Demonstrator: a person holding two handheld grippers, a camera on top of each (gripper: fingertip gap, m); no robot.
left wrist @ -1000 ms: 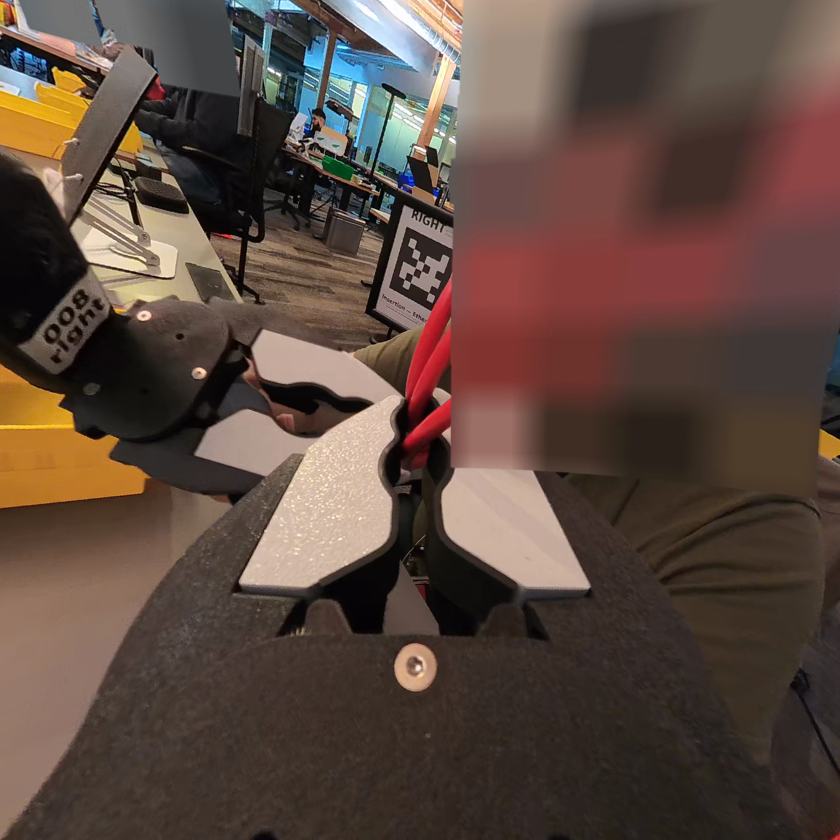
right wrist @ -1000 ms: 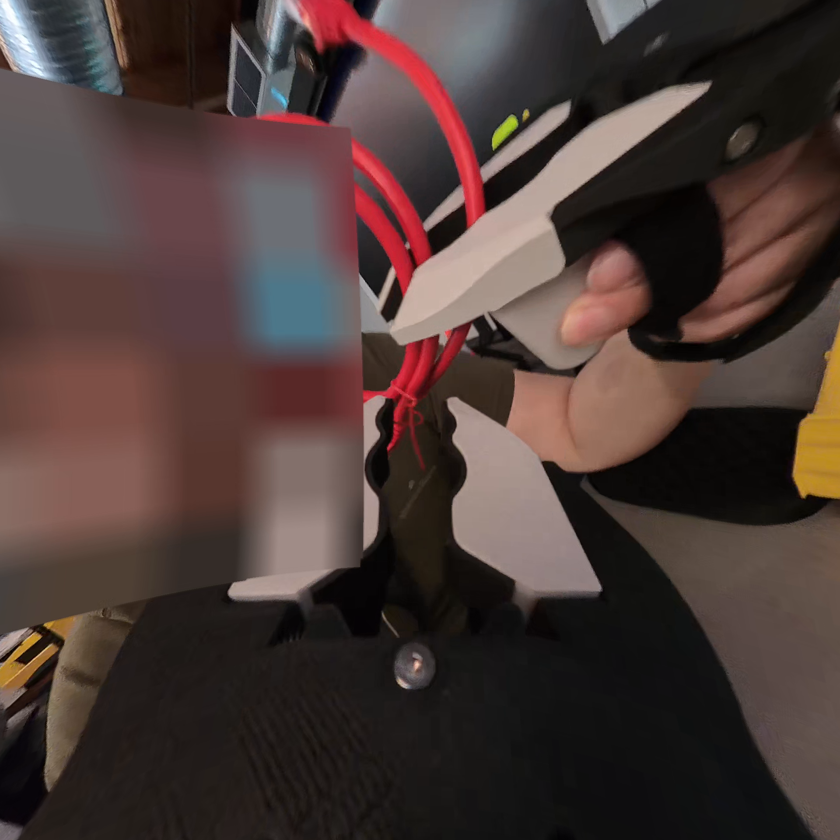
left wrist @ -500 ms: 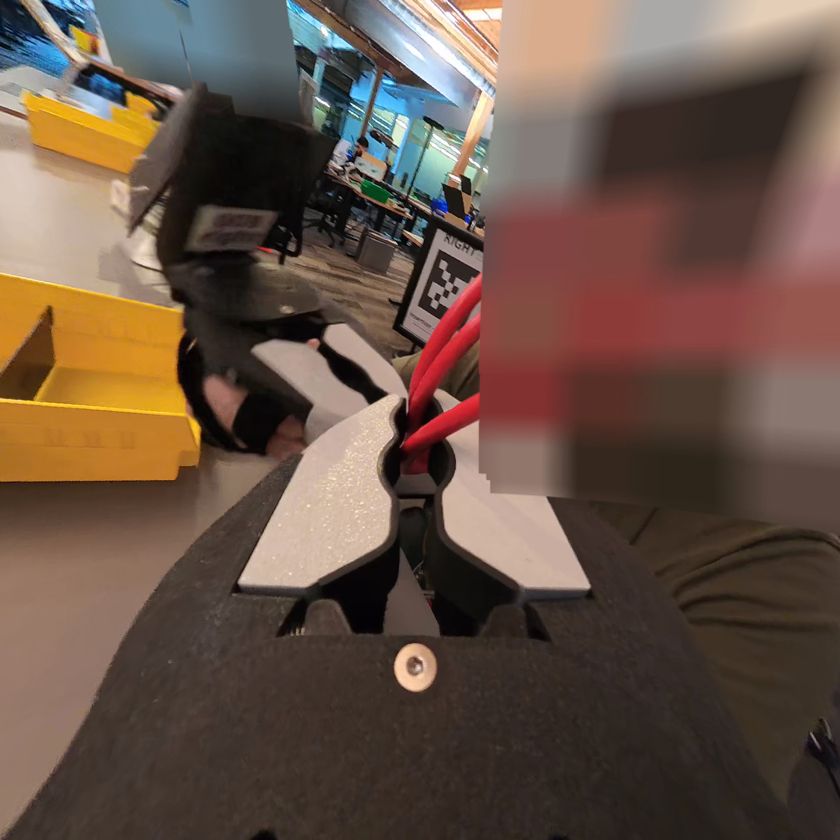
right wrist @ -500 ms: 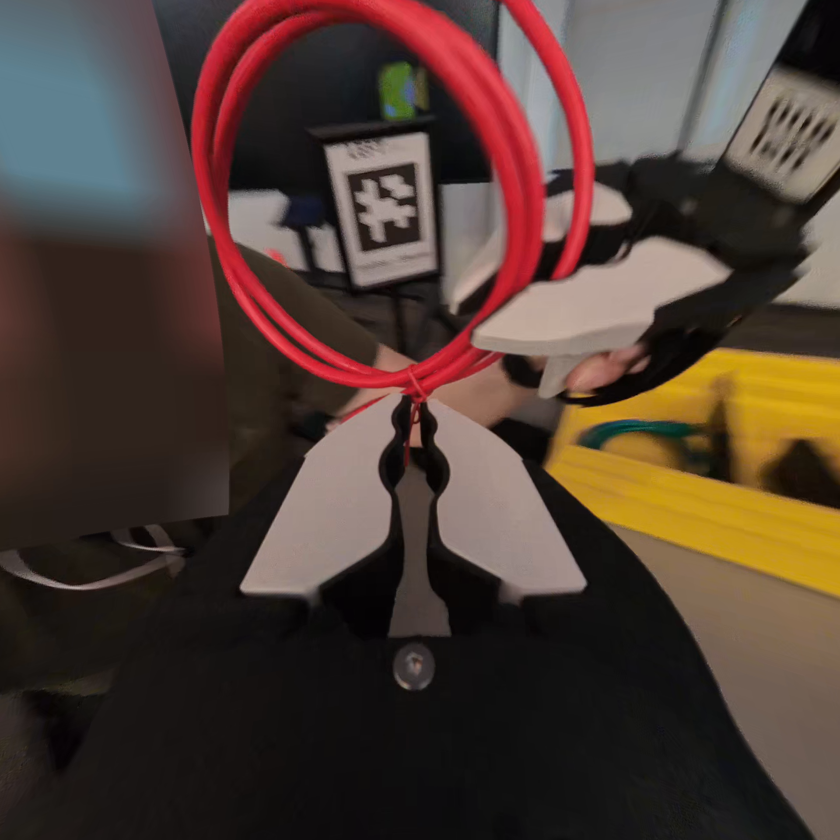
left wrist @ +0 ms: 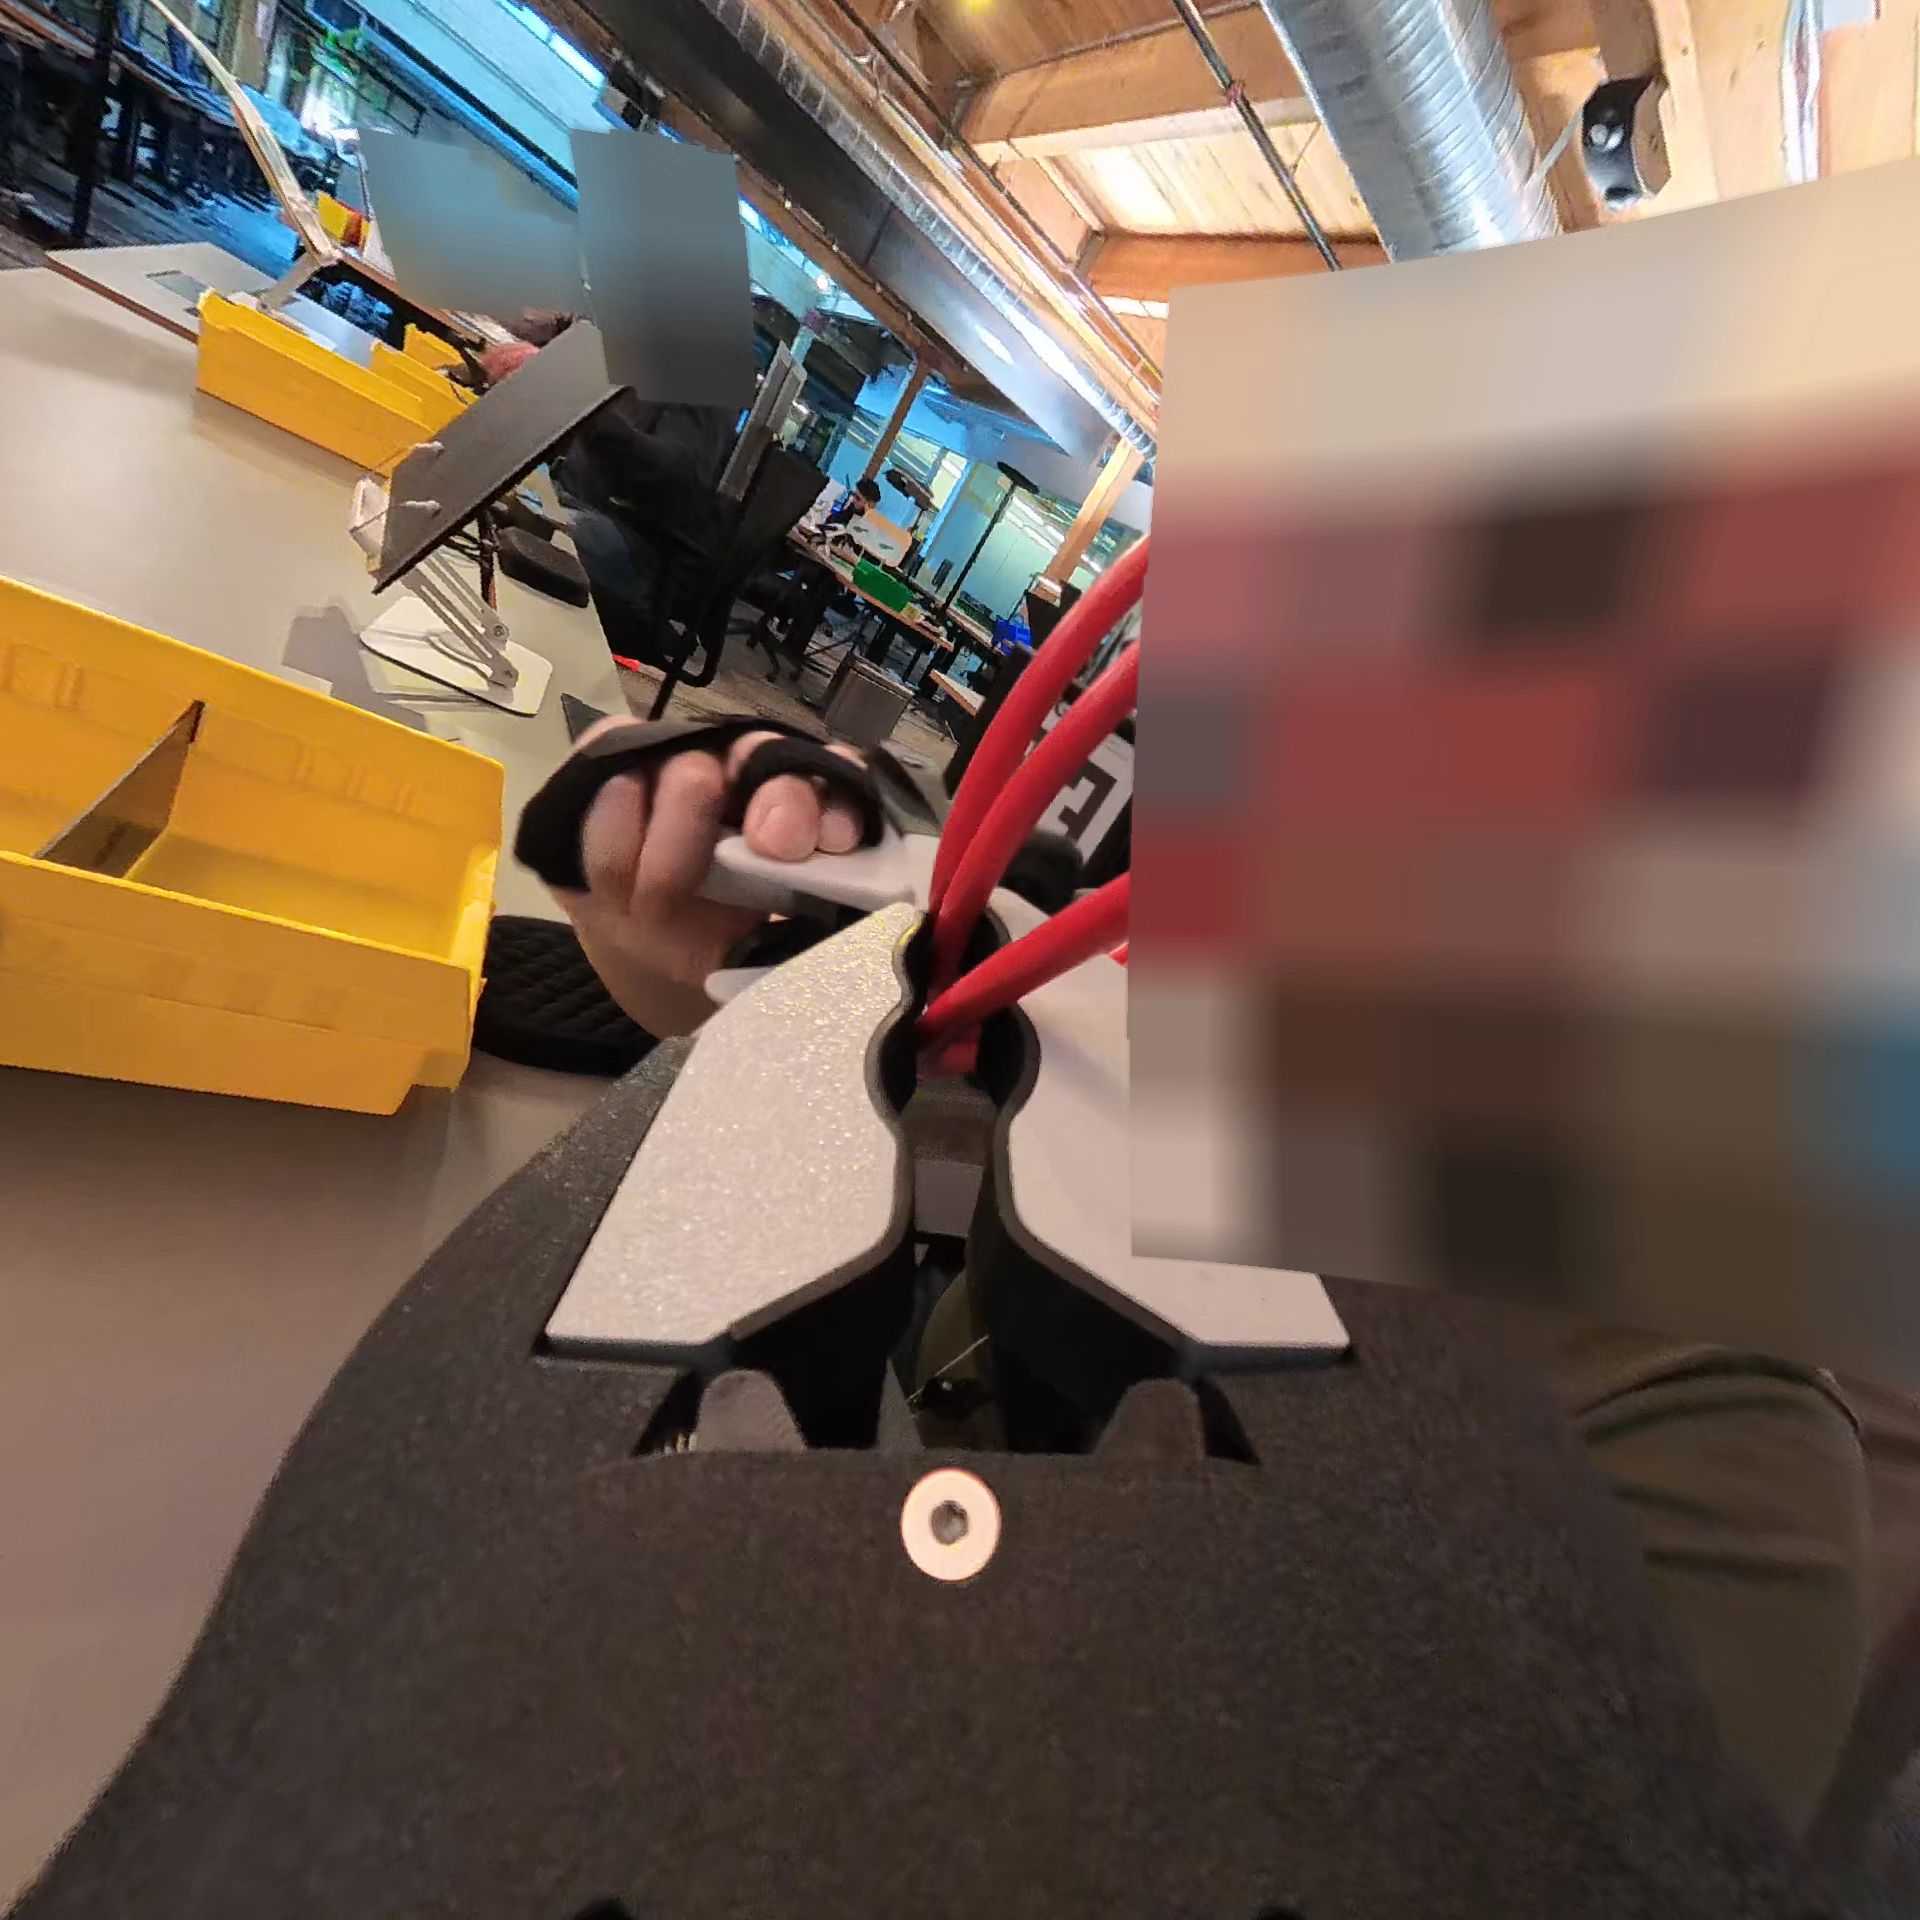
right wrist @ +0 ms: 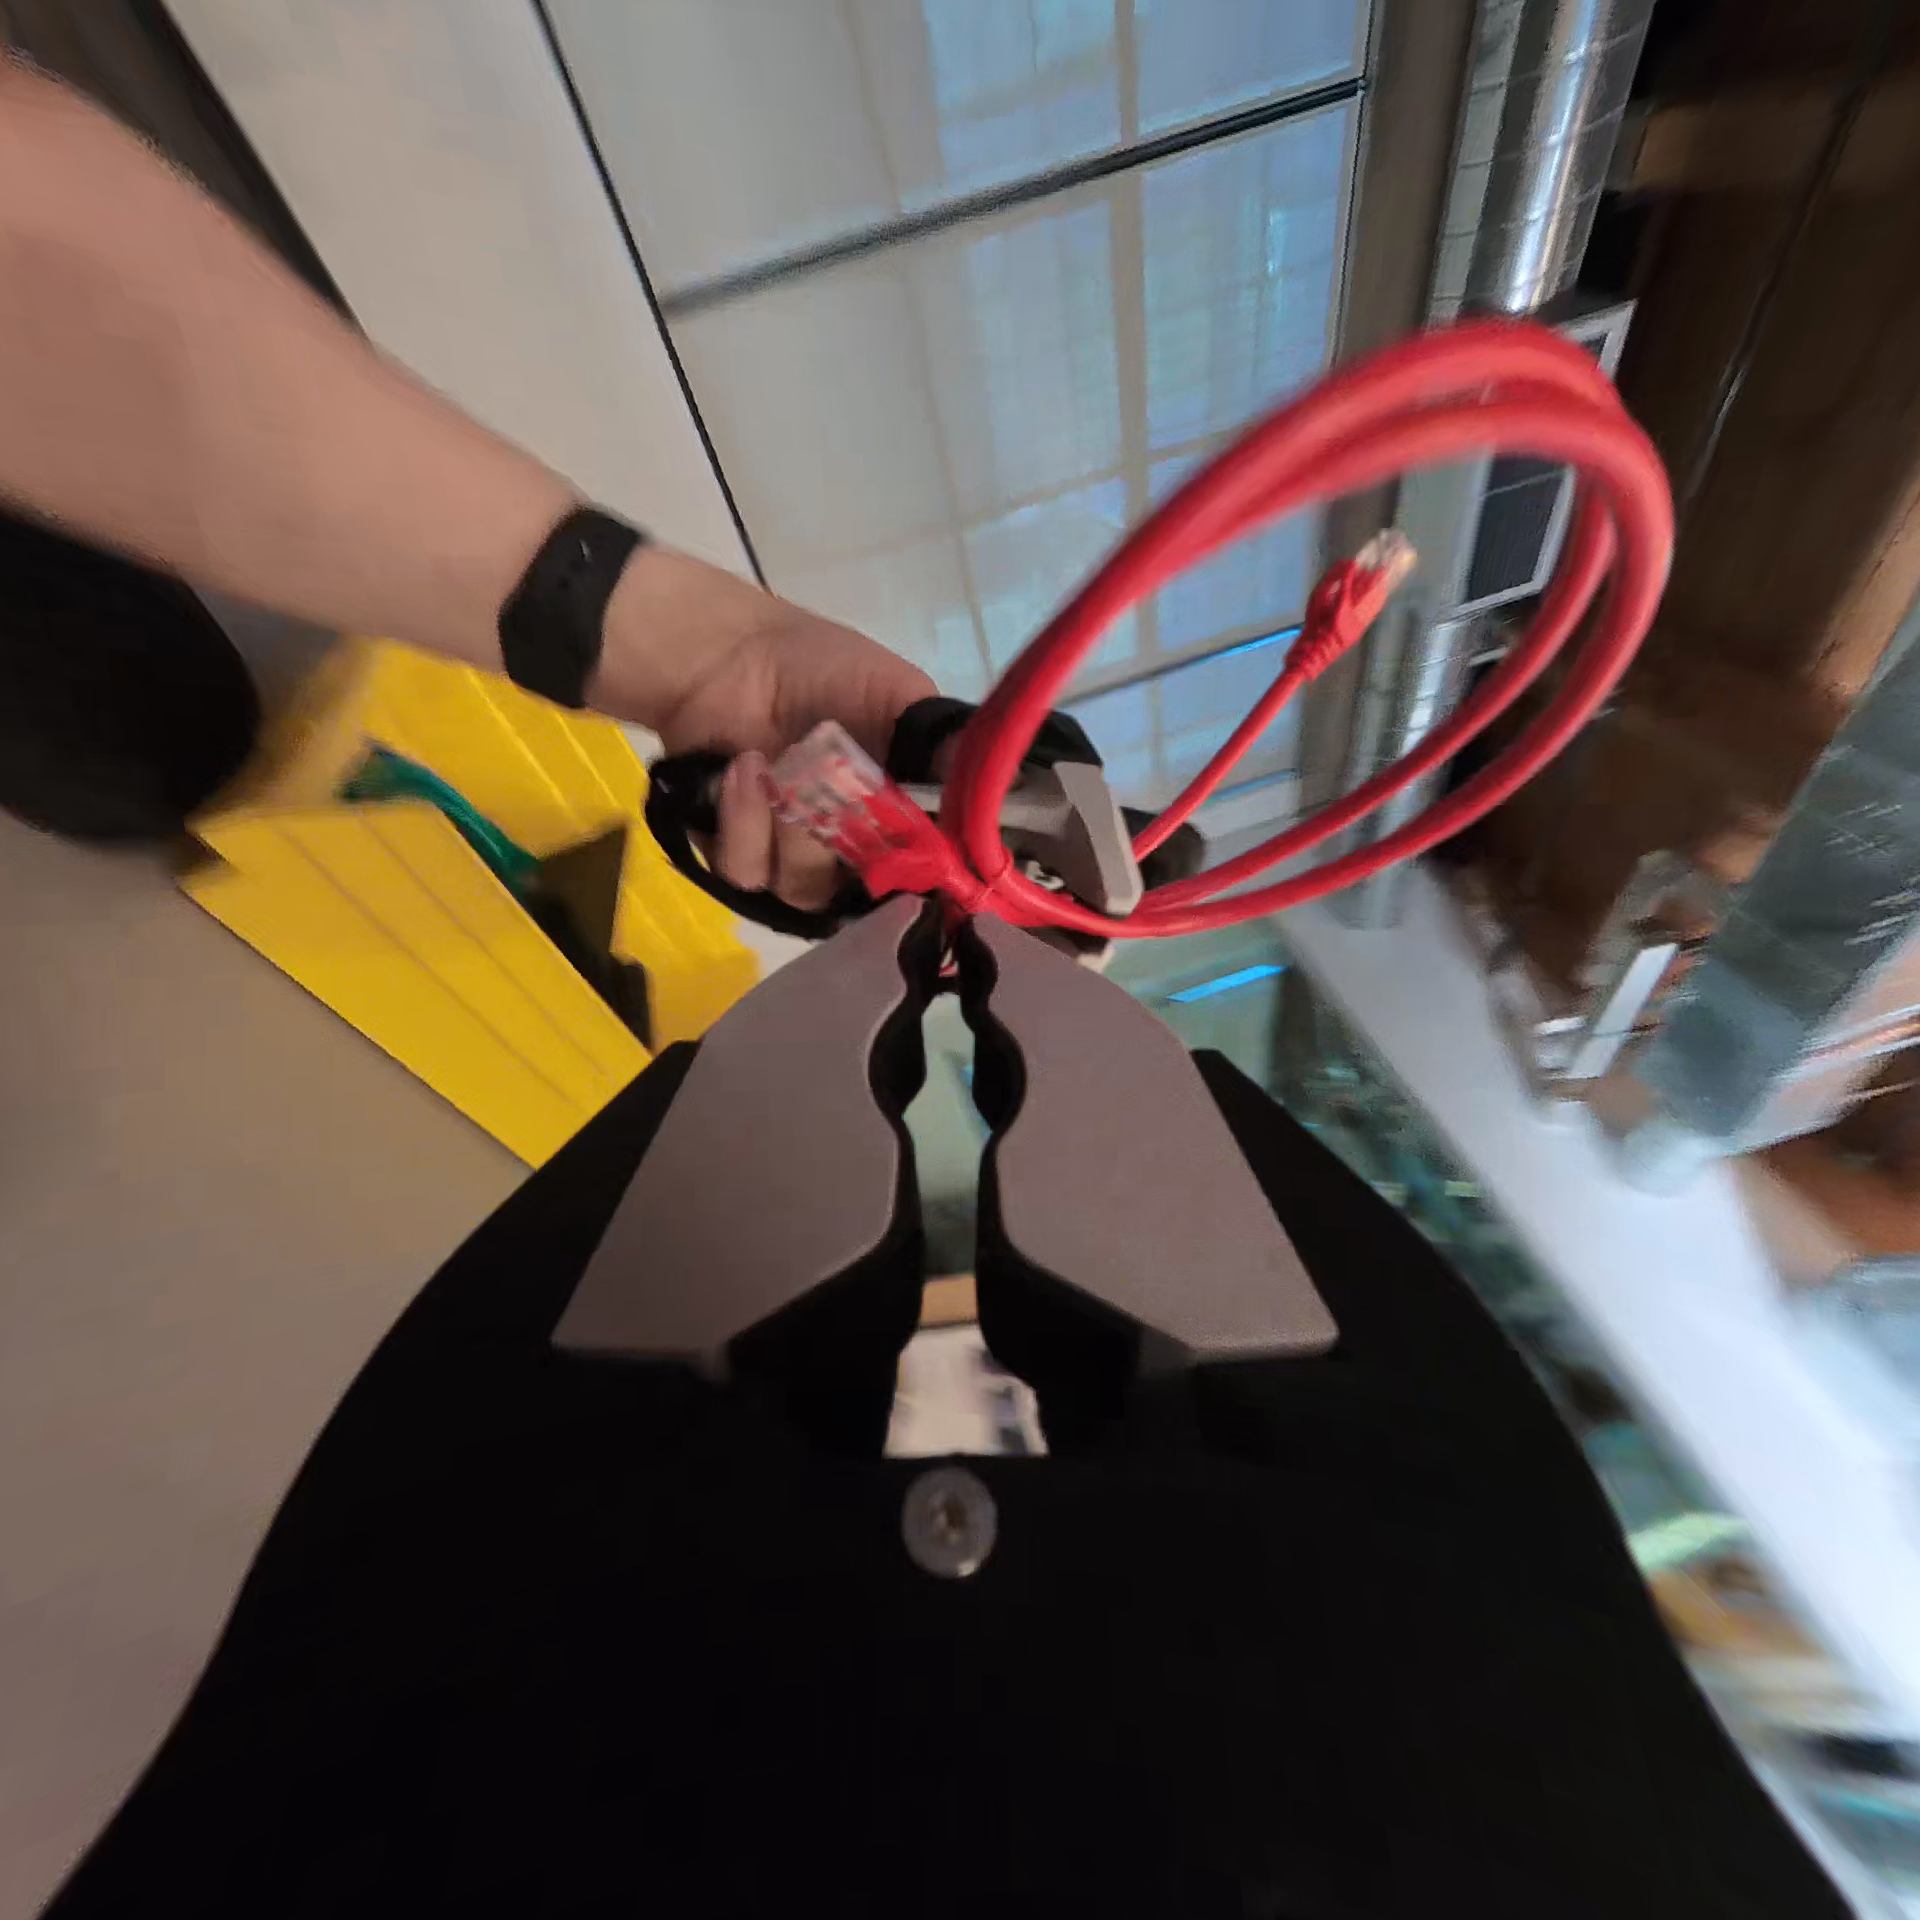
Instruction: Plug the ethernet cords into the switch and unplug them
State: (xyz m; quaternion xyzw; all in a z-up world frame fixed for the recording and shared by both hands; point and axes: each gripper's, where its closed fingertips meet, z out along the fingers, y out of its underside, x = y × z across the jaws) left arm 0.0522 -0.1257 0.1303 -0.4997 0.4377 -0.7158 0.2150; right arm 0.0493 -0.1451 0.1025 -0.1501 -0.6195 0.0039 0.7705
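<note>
Between the narrowed fingers of the left gripper [left wrist: 951, 971], strands of the red ethernet cord [left wrist: 1023, 769] are clamped; the coil is cut off by a mosaic patch. A yellow bin [left wrist: 239, 894] is seen far left. Right wrist view: the right gripper [right wrist: 948, 920] is closed on the cord's tie; full coil and both plugs [right wrist: 831, 779] are seen, blurred. No switch is shown.

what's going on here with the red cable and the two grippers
A person holds a gripper in each hand, and both are closed on one coiled red ethernet cord, held up in the air. The right gripper pinches the bundle at its tie. The left gripper clamps several strands of the coil. One clear plug sticks out by the tie and the other end dangles inside the loop. No switch is in view. A yellow bin sits on the table.
</note>
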